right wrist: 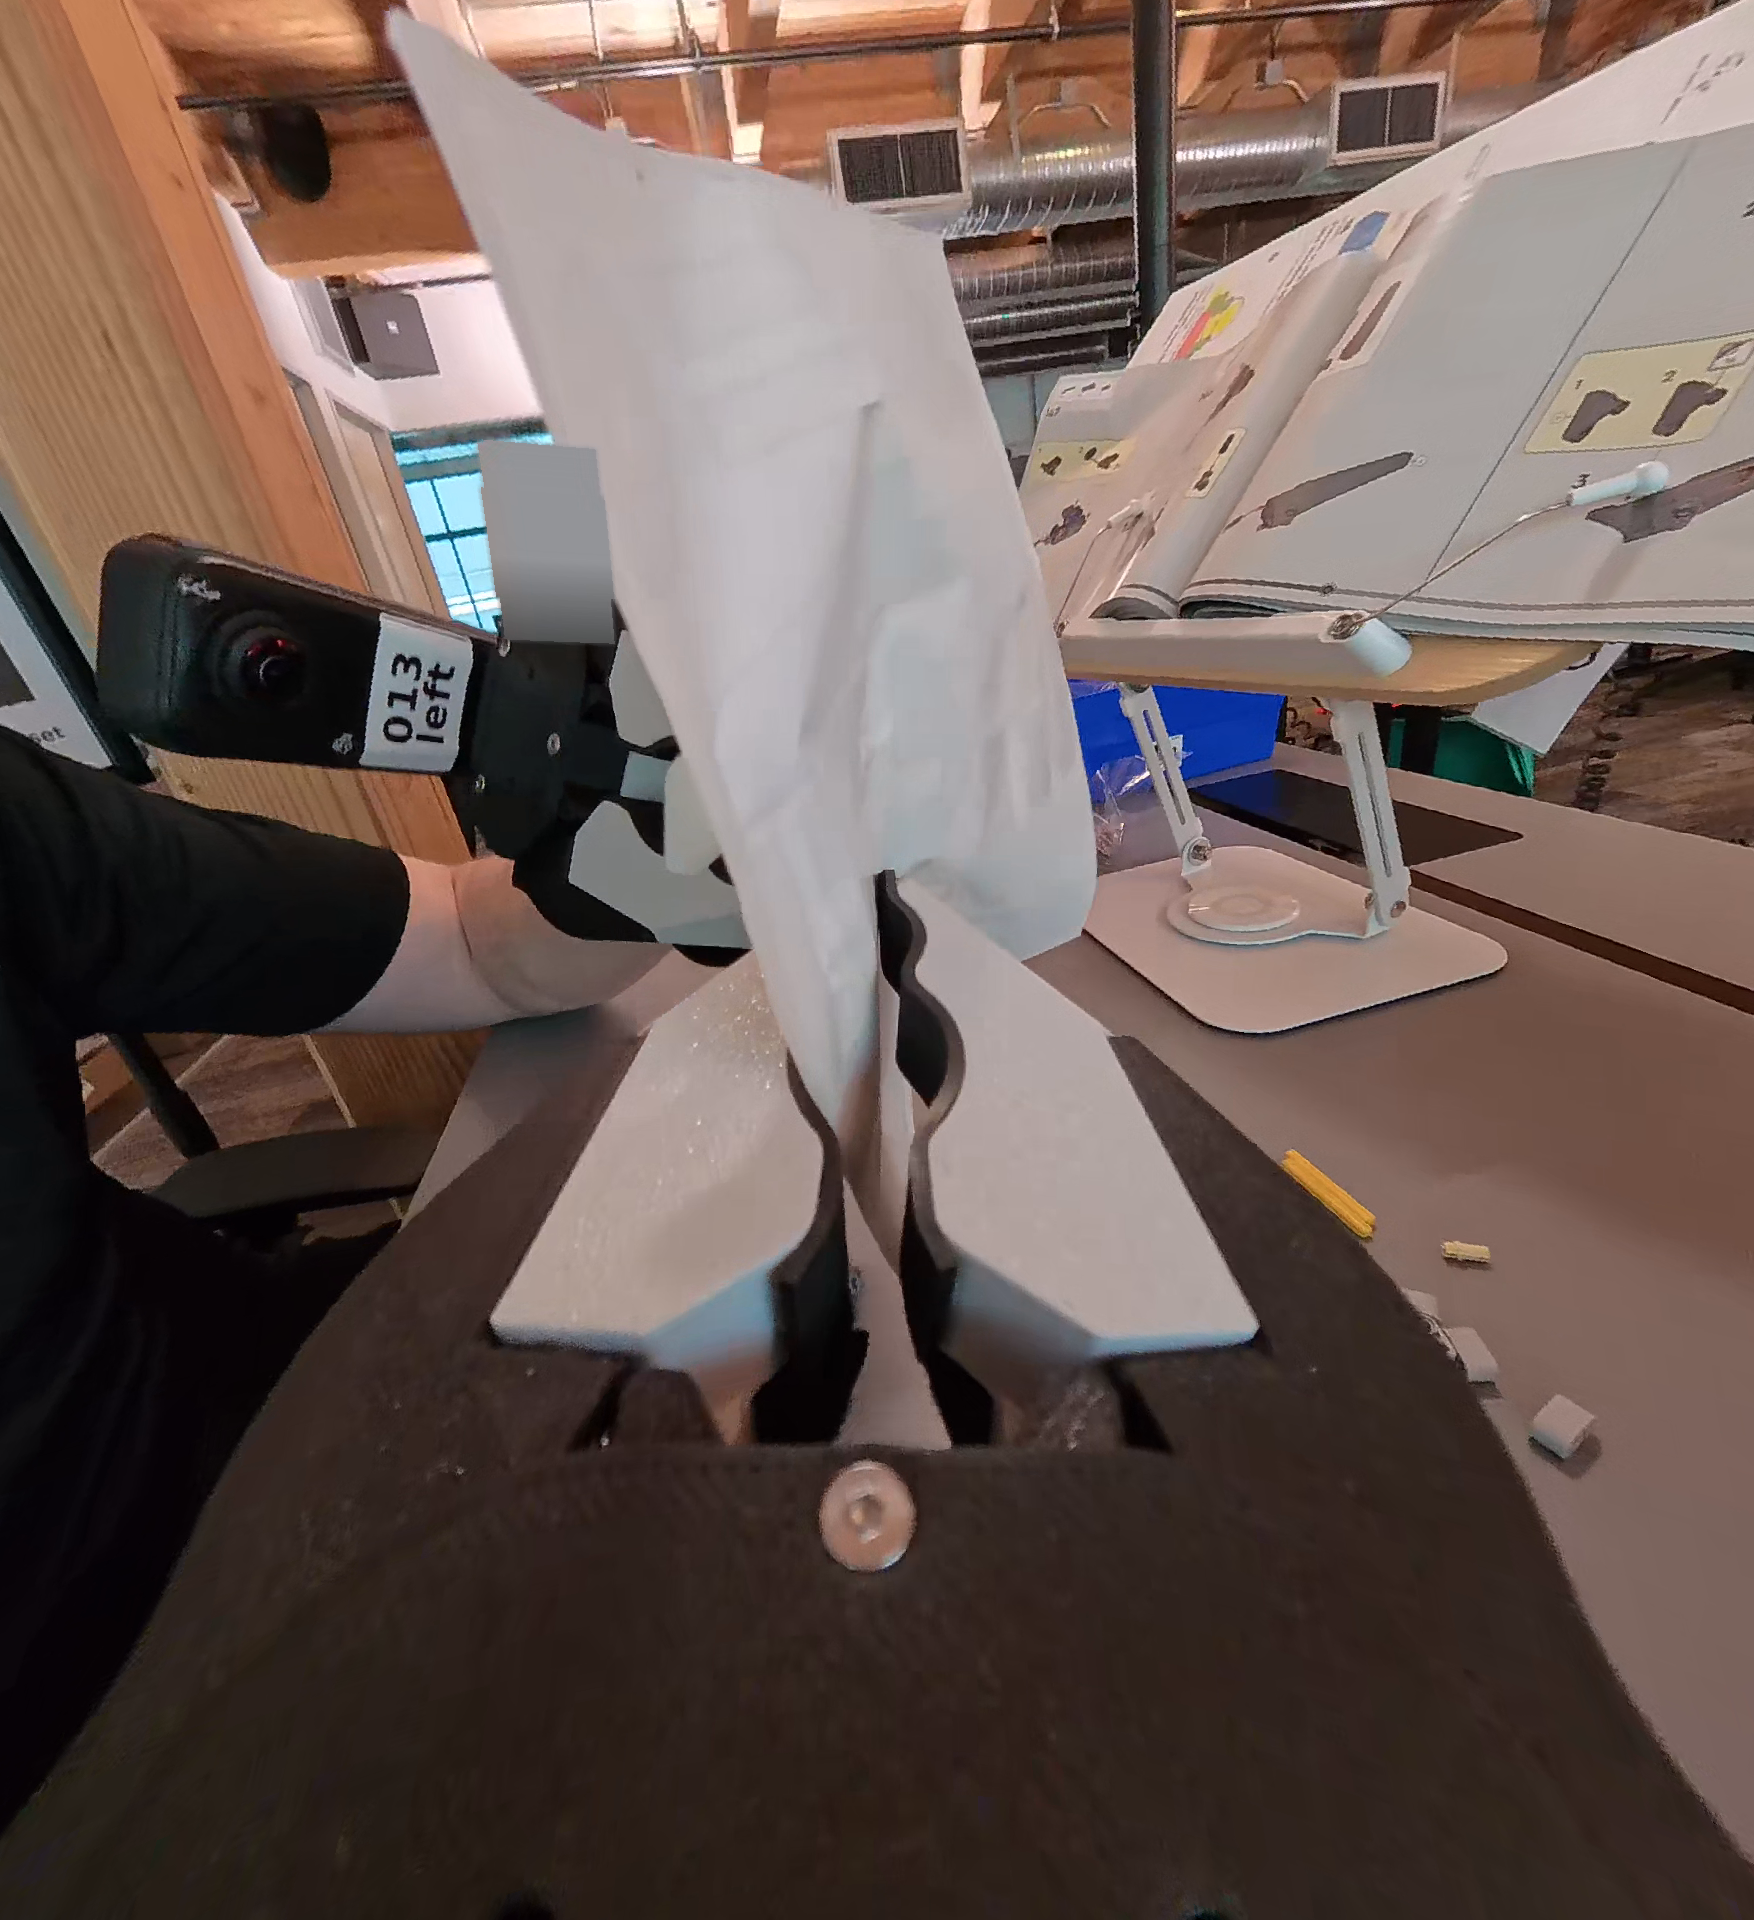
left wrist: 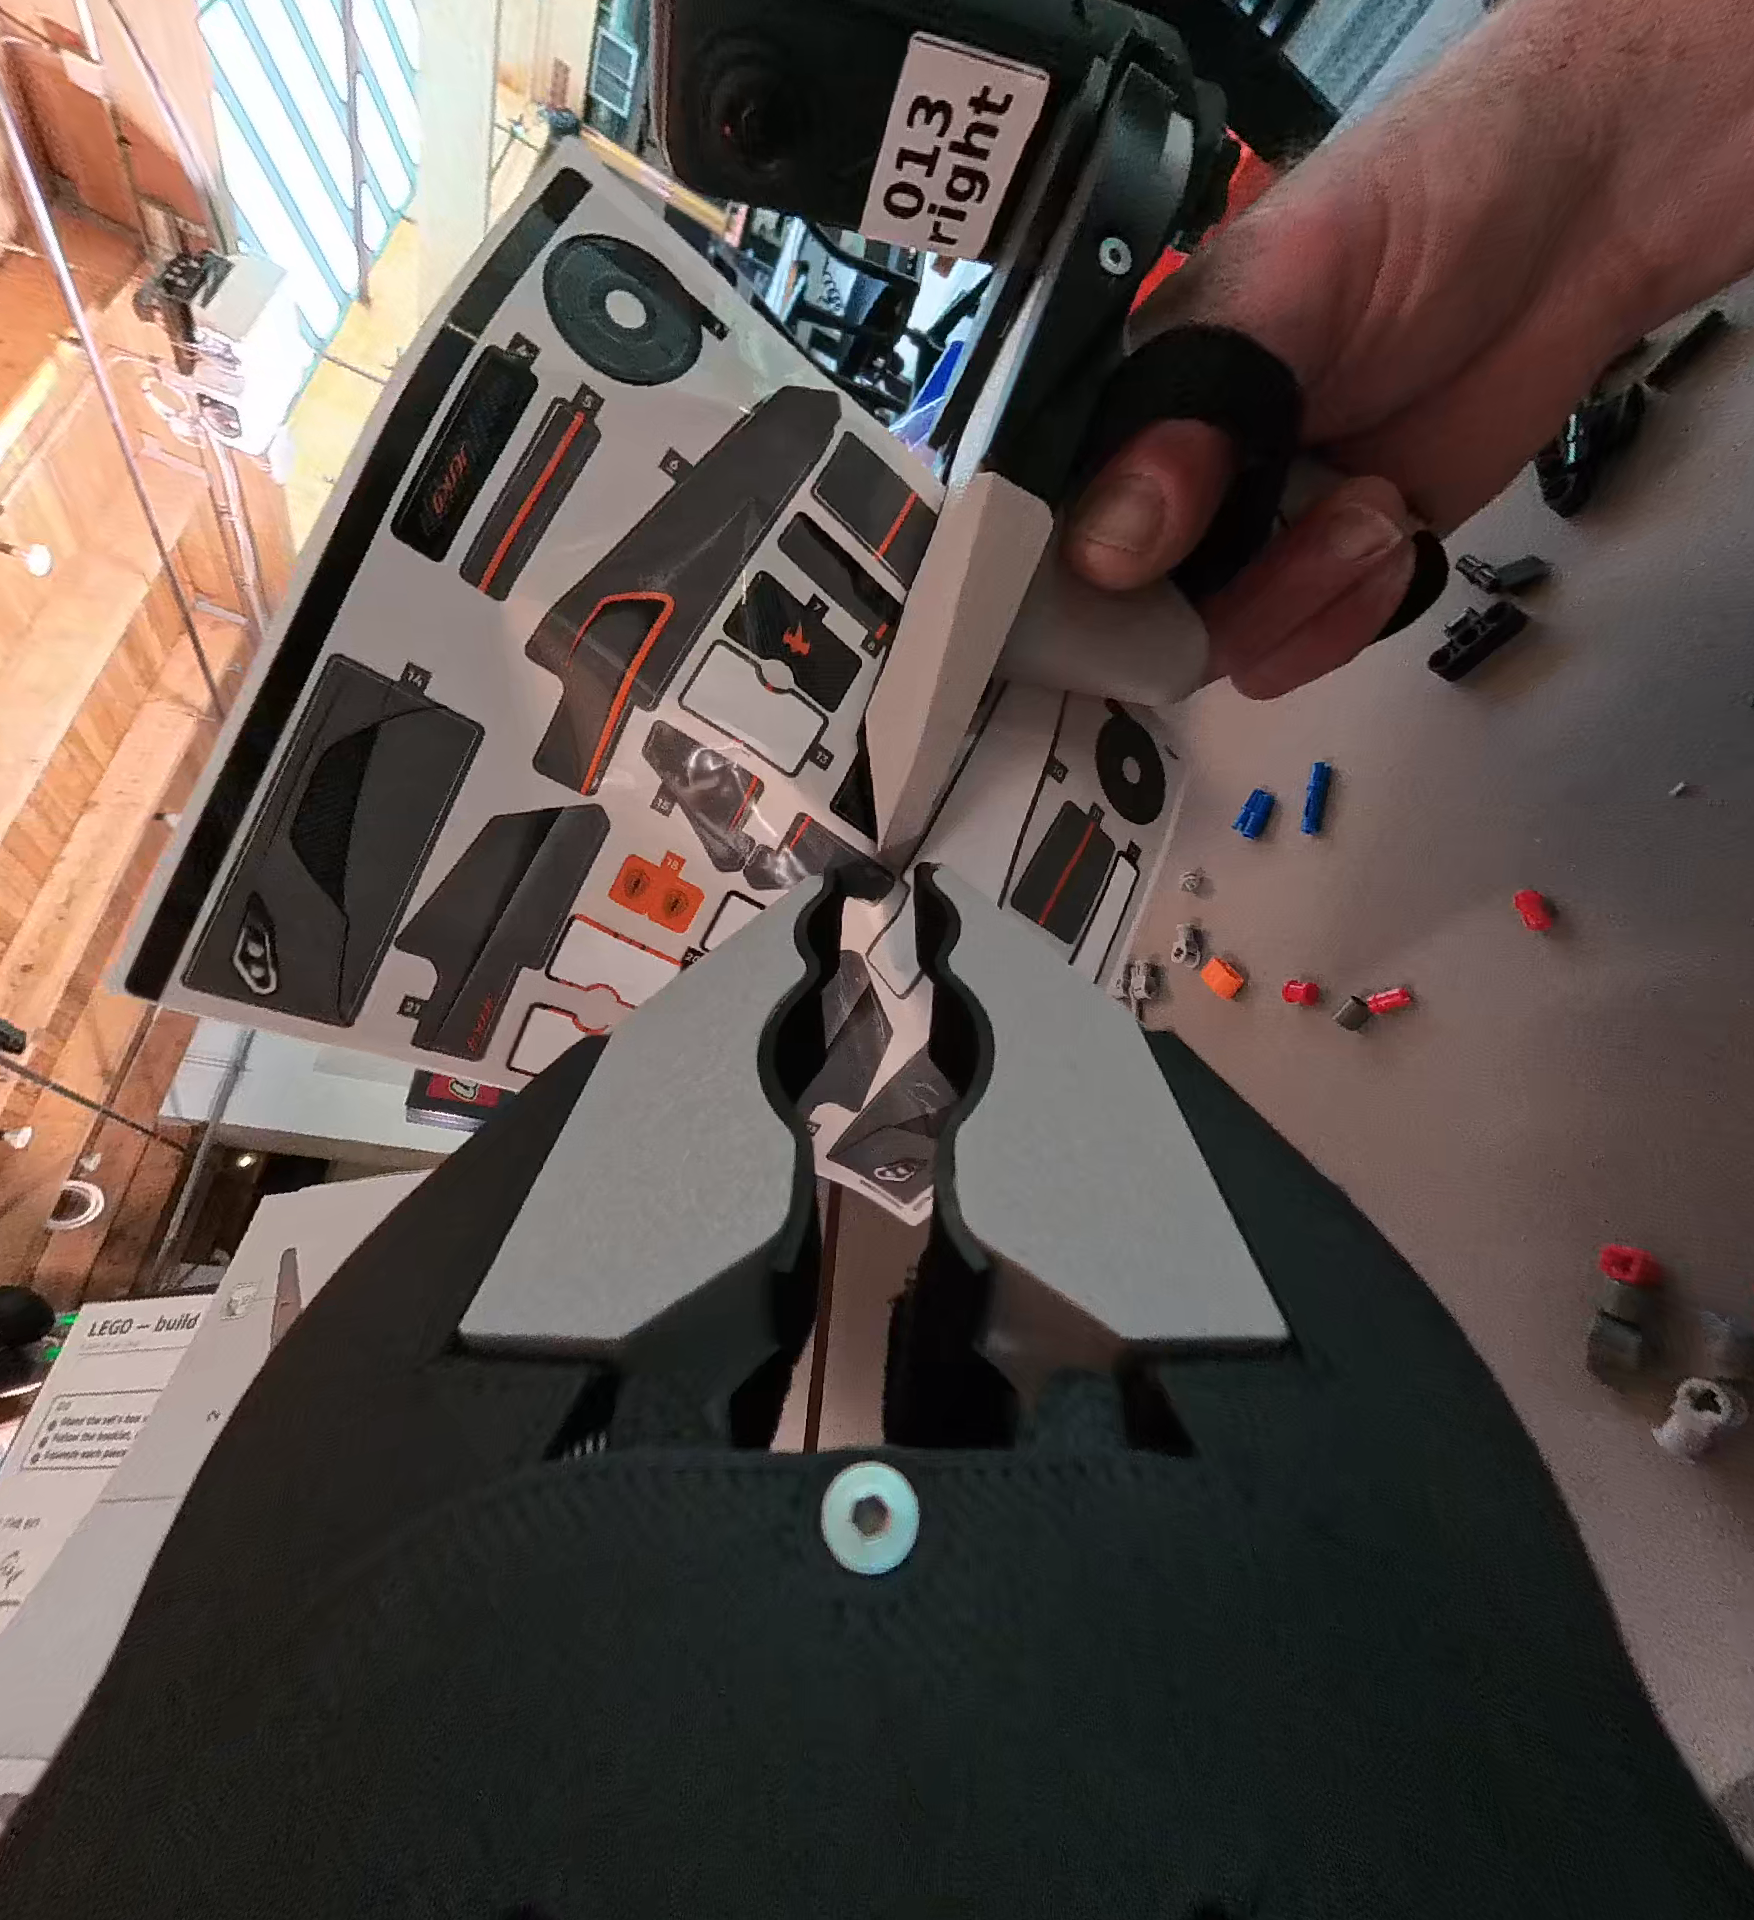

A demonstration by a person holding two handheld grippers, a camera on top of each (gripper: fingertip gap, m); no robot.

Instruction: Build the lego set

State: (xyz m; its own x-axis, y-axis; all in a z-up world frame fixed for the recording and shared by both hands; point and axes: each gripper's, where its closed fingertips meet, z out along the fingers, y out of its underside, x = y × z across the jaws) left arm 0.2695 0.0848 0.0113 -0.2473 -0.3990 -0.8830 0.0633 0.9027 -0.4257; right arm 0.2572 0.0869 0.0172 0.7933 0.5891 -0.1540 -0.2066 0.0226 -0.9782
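Observation:
A sticker sheet (left wrist: 540,623) with black, grey and orange stickers is held up in the air between both grippers. My left gripper (left wrist: 871,888) is shut on its lower edge, at a small dark sticker. My right gripper (left wrist: 909,821), held by a hand, clamps the same sheet just above. In the right wrist view I see the sheet's white back (right wrist: 769,520), bent and standing up. My right gripper (right wrist: 888,914) is shut on its bottom edge there. The left gripper (right wrist: 686,831) pinches the sheet from the left.
Loose pieces lie on the grey table (left wrist: 1475,1143): blue pins (left wrist: 1283,805), red pins (left wrist: 1533,909), an orange piece (left wrist: 1221,977), black connectors (left wrist: 1481,623), grey bushes (left wrist: 1699,1413). An open instruction booklet (right wrist: 1475,416) rests on a white stand (right wrist: 1288,935). A yellow axle (right wrist: 1330,1195) lies at the right. Only a small space, under 4 cm, lies between the two pairs of fingers.

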